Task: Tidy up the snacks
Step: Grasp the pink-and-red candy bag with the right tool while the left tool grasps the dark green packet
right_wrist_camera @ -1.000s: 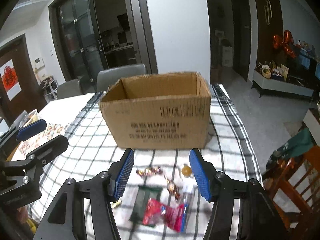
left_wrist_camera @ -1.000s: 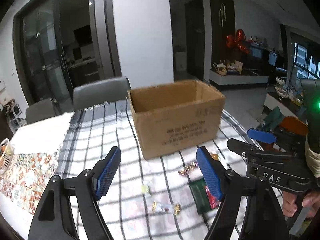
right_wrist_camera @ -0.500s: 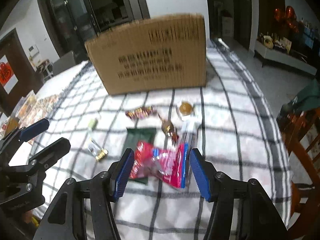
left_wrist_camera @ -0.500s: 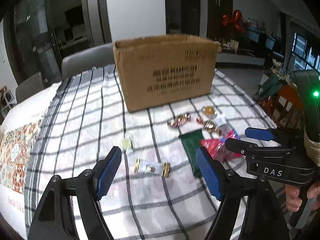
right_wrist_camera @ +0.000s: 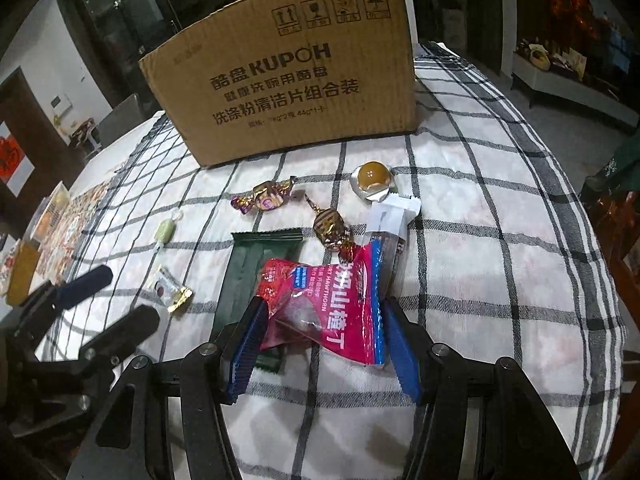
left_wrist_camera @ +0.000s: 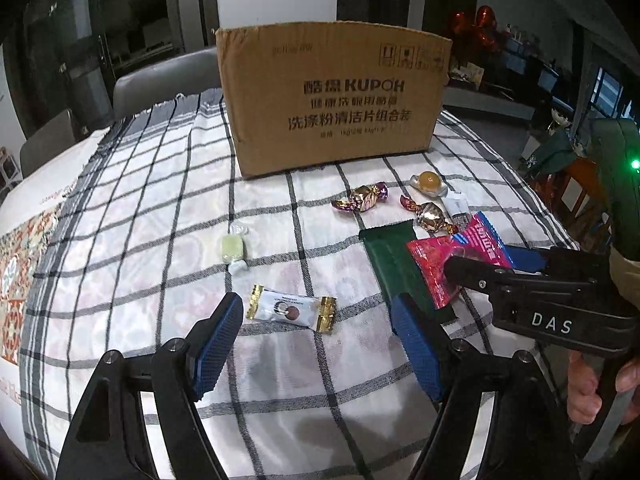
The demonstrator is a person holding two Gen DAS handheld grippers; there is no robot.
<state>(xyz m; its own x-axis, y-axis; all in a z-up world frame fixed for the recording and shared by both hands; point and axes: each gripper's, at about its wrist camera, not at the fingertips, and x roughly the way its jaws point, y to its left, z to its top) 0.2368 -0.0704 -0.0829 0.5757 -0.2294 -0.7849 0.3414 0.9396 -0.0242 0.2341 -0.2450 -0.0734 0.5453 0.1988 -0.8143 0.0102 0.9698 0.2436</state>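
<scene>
On cardboard box (left_wrist_camera: 332, 96): "KUPOH" lettering

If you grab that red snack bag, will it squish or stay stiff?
The red snack bag looks crinkly and puffy, so it will probably squish and bend. It seems light. Its shiny film may slip between the right gripper pads.

1 cardboard box (right_wrist_camera: 288, 80), 3 flat packets (right_wrist_camera: 332, 304), 5 small wrapped sweets (right_wrist_camera: 268, 198), 2 grippers (right_wrist_camera: 322, 344).
</scene>
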